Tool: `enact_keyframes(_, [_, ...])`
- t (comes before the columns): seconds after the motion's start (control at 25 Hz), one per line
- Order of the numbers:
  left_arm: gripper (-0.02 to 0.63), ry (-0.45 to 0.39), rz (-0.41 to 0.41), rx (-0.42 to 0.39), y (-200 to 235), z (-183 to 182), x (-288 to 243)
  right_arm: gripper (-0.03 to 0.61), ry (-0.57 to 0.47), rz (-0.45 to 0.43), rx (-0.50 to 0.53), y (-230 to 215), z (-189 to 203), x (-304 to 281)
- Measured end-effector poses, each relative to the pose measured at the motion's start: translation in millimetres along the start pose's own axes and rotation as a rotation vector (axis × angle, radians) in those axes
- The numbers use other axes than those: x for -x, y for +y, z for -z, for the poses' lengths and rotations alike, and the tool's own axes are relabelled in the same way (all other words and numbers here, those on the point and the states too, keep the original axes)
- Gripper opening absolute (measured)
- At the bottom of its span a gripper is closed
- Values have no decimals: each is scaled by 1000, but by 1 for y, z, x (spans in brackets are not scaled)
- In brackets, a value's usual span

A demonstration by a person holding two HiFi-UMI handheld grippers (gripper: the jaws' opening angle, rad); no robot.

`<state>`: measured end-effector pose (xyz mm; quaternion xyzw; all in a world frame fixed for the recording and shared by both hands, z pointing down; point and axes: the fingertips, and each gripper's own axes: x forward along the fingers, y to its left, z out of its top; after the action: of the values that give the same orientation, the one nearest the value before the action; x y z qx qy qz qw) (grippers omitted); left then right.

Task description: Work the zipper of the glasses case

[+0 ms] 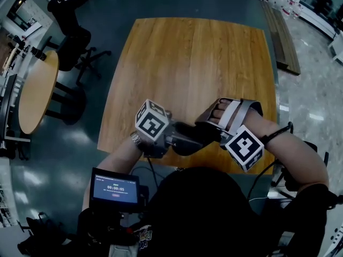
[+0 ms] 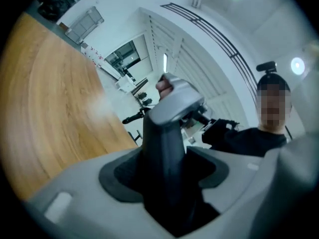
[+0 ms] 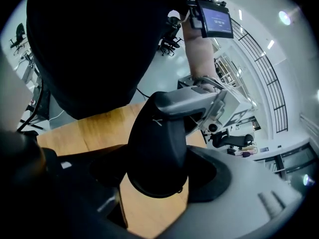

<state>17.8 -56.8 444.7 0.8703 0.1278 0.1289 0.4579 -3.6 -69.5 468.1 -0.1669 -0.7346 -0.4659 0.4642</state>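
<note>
A dark glasses case [image 1: 188, 141] hangs in the air over the near edge of the wooden table [image 1: 193, 58], caught between both grippers. My left gripper [image 1: 174, 141] comes at it from the left. In the left gripper view the case [image 2: 167, 148] fills the space between the pads with no gap showing. My right gripper [image 1: 211, 134] takes the other end. In the right gripper view the case's rounded end [image 3: 157, 158] sits against the pads, with wood visible beneath it. Each view shows the other gripper's grey finger [image 2: 177, 101] [image 3: 192, 101] over the far end. No zipper pull is visible.
A round wooden table [image 1: 37, 90] and a black office chair [image 1: 75, 42] stand at the left on the dark floor. A small lit screen [image 1: 114, 189] is strapped at the person's left forearm. A long bench [image 1: 281, 36] runs along the right of the table.
</note>
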Motion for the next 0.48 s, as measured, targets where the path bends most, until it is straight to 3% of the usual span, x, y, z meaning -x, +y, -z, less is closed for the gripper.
enact_keyframes(0.08, [267,-64,44,-5,-8,-4,2,355,-40,20,-36,-2,-4,5])
enact_keyframes(0.12, [267,-91,59,-19,-13,-6,3,417,-61,32,-56,-2,-5,9])
enact_keyframes(0.2, [267,-123,89,-56,-25,-7,6,434,-107,58,-120,-1,-7,26])
enact_keyframes(0.32, [265,-130,178,-115,-49,1,16,427,-231,103,-336,-3,-6,66])
enact_keyframes(0.4, [264,-137,249,-147,-68,-2,29,378,-330,129,-497,-12,0,92])
enact_keyframes(0.48, [264,-116,301,-168,-85,-3,39,230,-437,140,-609,-26,1,111])
